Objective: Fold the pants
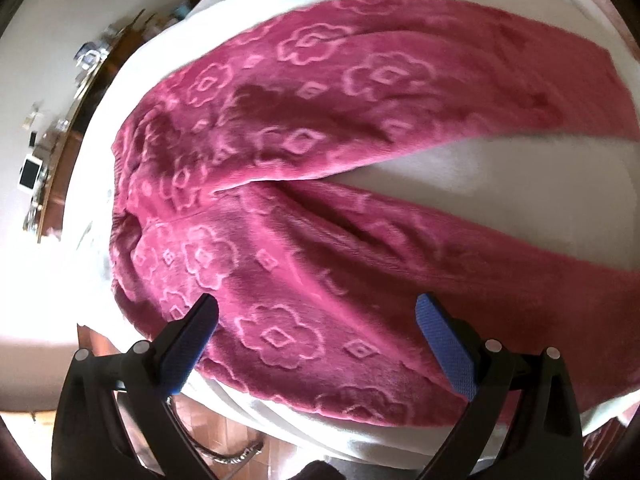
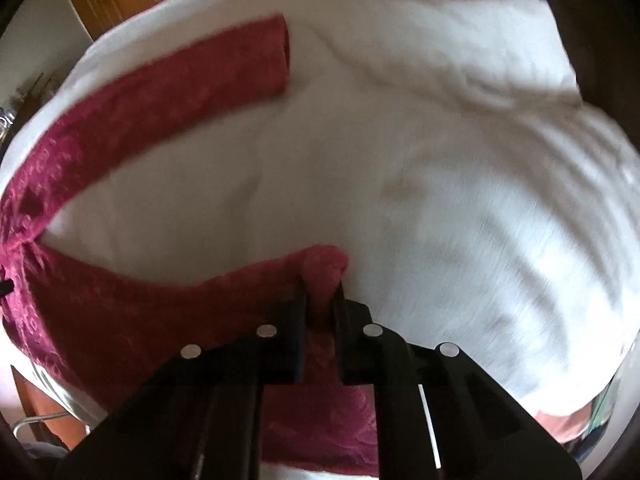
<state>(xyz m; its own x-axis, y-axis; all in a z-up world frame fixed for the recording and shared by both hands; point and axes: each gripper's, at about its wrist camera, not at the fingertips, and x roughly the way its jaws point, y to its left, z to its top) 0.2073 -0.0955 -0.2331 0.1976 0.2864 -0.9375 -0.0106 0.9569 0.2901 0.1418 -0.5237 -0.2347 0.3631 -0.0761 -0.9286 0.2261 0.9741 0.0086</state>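
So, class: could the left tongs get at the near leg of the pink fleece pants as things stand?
Probably yes: the left tongs hover open directly over the near leg of the pink fleece pants, with nothing between them.

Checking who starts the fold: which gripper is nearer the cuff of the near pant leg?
Right. The right gripper is shut on that cuff; the left gripper hovers open near the waist end of the pants.

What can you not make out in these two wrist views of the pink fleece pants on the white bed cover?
- Left wrist view: the far leg's hem of the pink flower-embossed fleece pants is cut off by the right edge.
- Right wrist view: the near leg's hem is hidden inside the shut right tongs.
- Right wrist view: motion blur smears the white bed cover.
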